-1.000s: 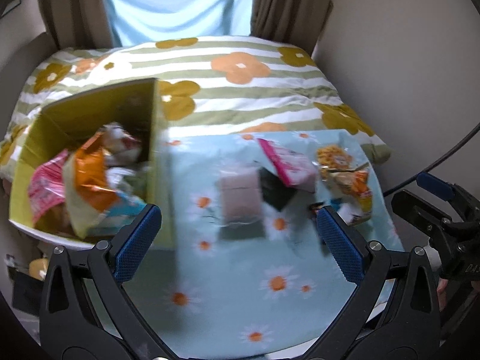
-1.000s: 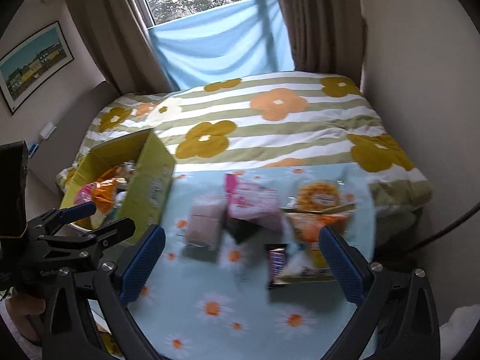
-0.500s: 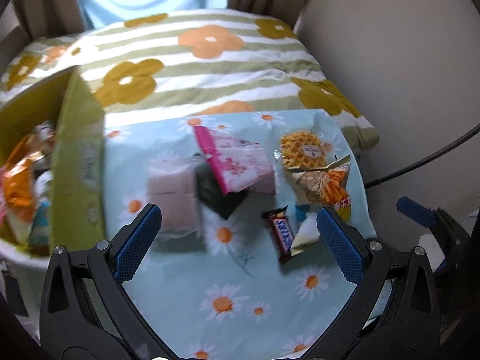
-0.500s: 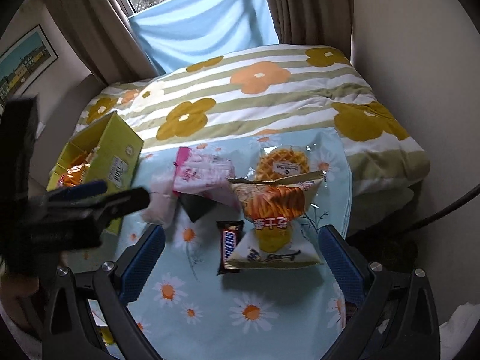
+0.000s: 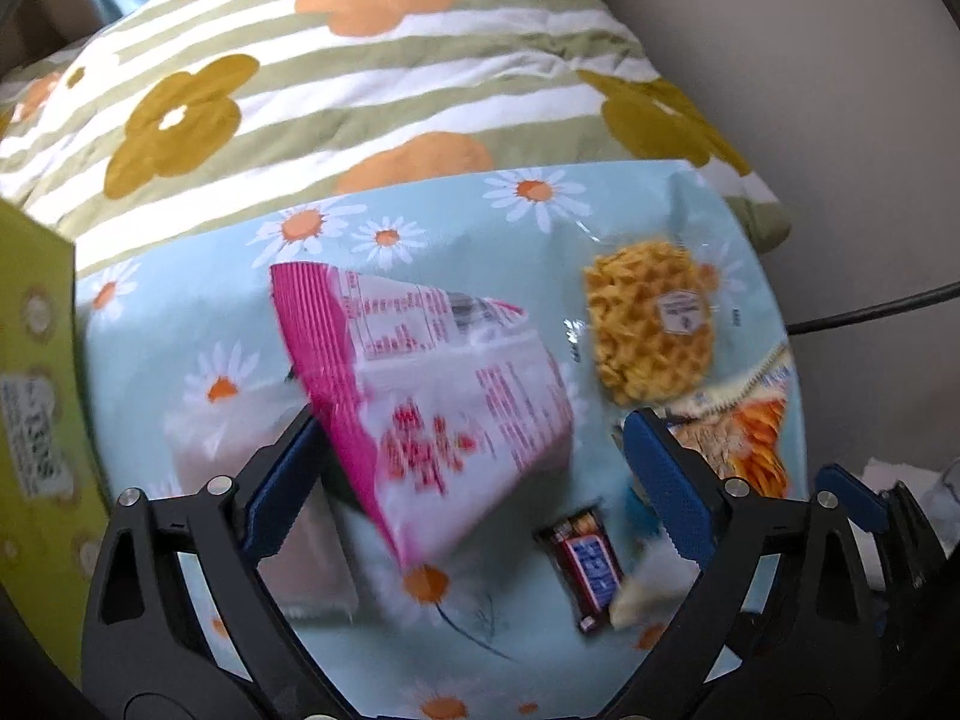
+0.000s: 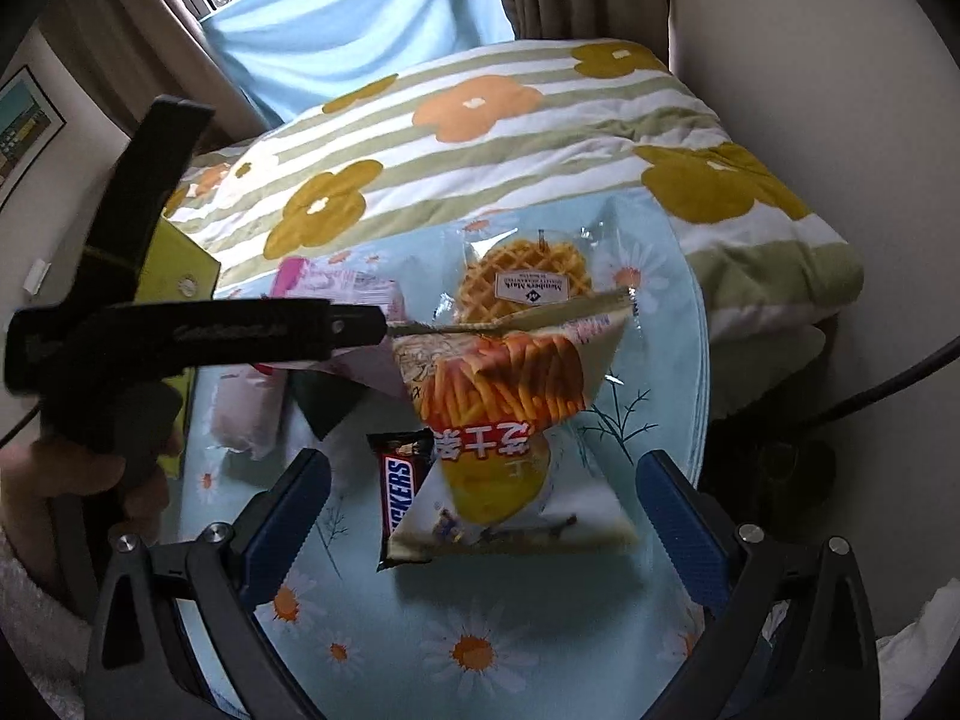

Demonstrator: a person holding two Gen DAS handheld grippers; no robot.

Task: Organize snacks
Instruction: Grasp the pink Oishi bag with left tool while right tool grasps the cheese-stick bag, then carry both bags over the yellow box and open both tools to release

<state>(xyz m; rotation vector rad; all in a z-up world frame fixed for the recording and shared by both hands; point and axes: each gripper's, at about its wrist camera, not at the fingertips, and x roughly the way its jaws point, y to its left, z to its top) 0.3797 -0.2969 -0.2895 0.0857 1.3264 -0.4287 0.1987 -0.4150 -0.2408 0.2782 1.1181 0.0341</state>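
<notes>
Snacks lie on a daisy-print cloth point(image 5: 516, 654). My left gripper point(image 5: 474, 486) is open, its jaws on either side of a pink-and-white snack bag point(image 5: 444, 408) without touching it. A Snickers bar point(image 5: 591, 564), a wrapped waffle point(image 5: 651, 330) and an orange fries bag point(image 5: 753, 444) lie to its right. A pale pink packet point(image 5: 300, 546) lies to its left. My right gripper point(image 6: 480, 531) is open above the fries bag point(image 6: 510, 420), with the Snickers bar point(image 6: 402, 486) beside it. The left gripper point(image 6: 198, 336) crosses the right wrist view over the pink bag point(image 6: 336, 288).
A yellow-green snack box point(image 5: 36, 390) stands at the left edge of the cloth; it also shows in the right wrist view point(image 6: 174, 276). A striped flower-print quilt point(image 5: 360, 78) lies behind. A beige wall point(image 6: 840, 90) and a black cable point(image 5: 876, 306) are at the right.
My left gripper moved right, away from the box, and dropped close over the pink bag. My right gripper moved closer to the fries bag. Both stayed open.
</notes>
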